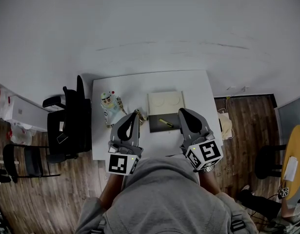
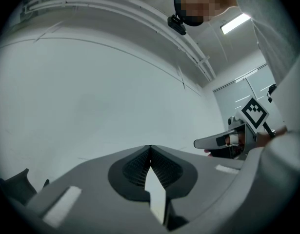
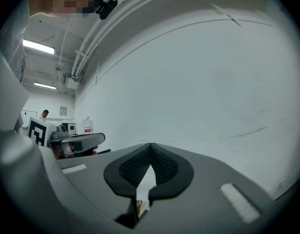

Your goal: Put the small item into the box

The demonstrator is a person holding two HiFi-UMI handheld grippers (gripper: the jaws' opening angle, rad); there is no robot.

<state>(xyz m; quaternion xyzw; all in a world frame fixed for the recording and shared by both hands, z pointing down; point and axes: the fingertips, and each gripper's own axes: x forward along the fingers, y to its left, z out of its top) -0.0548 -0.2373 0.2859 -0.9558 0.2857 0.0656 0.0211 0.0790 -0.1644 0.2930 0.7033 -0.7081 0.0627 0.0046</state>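
In the head view a box stands on the white table (image 1: 198,87), its cream lid (image 1: 165,101) folded back and its dark tray (image 1: 159,126) facing up. A small yellow-green item (image 1: 165,123) lies inside the tray. My left gripper (image 1: 131,116) is shut and empty, just left of the tray. My right gripper (image 1: 183,113) is shut and empty, over the tray's right edge. Both gripper views look up at a bare wall, with the left gripper (image 2: 150,147) and right gripper (image 3: 150,145) closed tip to tip on nothing.
A cartoon figurine (image 1: 109,107) stands at the table's left, with a small tan object (image 1: 138,114) beside it. A black office chair (image 1: 67,123) sits against the table's left edge. A second chair (image 1: 23,160) and a round yellow table (image 1: 293,155) stand further off.
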